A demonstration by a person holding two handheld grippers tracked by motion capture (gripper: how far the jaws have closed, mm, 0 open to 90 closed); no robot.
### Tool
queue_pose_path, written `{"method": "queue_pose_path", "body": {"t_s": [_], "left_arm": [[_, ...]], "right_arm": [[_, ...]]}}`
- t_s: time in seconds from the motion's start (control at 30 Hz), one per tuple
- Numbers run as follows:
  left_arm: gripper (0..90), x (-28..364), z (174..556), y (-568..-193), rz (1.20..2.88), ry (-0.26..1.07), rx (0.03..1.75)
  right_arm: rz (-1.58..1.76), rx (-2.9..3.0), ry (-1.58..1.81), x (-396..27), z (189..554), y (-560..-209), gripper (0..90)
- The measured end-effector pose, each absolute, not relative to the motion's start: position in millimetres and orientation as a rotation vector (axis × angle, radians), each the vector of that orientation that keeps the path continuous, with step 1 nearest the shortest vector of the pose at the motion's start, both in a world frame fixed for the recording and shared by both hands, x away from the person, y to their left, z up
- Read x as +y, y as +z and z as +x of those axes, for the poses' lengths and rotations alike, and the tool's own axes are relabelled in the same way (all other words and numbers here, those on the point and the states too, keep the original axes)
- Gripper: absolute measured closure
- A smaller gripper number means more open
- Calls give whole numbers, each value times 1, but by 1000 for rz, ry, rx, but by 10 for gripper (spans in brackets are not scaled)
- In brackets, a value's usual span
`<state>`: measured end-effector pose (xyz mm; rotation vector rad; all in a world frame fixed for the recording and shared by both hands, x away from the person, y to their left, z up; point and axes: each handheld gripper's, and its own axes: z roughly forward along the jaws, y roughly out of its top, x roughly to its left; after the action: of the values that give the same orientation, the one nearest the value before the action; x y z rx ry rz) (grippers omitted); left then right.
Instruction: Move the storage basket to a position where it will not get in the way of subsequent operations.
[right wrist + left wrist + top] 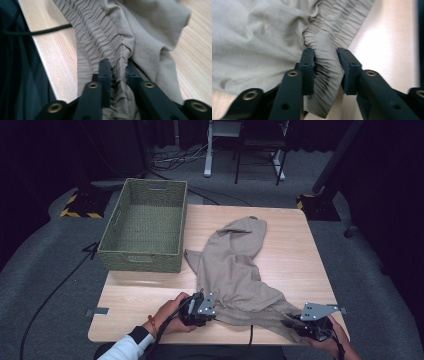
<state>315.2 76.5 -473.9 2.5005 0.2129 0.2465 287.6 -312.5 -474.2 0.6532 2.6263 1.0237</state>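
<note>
Both tongs are on the cloth now, down at the near edge of the worktop (150, 300). The beige trousers (235, 270) lie spread from the middle of the worktop toward the person, with the gathered waistband (329, 72) at the near edge. The left tongs (209, 312) have a fold of that elastic band bunched between the jaws; in the left gripper view the fabric fills the gap and the pads press in on it from both sides. The right tongs (290, 324) are narrower, pinched hard onto the ruched band near the front right corner, cloth squeezed tight between the jaws in the right gripper view. A black cable (37, 31) trails over the worktop edge just beside the band

So this looks like the grasp step, a two-point hold on the waistband, most likely ahead of a lift. The woven basket (145, 227) sits empty at the far left, well apart from the garment. The next move calls for raising both hands together, keeping the band taut between them so the legs hang free and nothing slips out
</note>
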Motion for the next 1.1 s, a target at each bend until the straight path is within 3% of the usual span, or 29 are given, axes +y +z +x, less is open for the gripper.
{"method": "queue_pose_path", "body": {"t_s": [0.17, 0.43, 0.63, 0.83, 0.9, 1.0, 1.03, 1.1], "left_arm": [[796, 83, 302, -450, 2411, 282, 176], [803, 85, 309, -392, 2209, 463, 170], [800, 64, 357, -376, 2136, 543, 340], [786, 29, 411, -399, 2197, 570, 489], [730, 19, 427, -411, 2221, 554, 544], [527, 10, 443, -427, 2233, 500, 636], [442, 10, 444, -430, 2229, 495, 653], [407, 13, 447, -436, 2216, 454, 681]], "right_arm": [[599, 2599, 1070, -313, 281, -459, 843], [596, 2402, 1277, -325, 282, -405, 849], [768, 2268, 1279, -334, 326, -387, 849], [1039, 2241, 1159, -342, 388, -408, 848], [1156, 2241, 1108, -346, 410, -424, 847], [1260, 2231, 1008, -350, 430, -445, 839], [1286, 2230, 974, -352, 436, -451, 812], [1349, 2193, 899, -356, 444, -460, 730]]}}
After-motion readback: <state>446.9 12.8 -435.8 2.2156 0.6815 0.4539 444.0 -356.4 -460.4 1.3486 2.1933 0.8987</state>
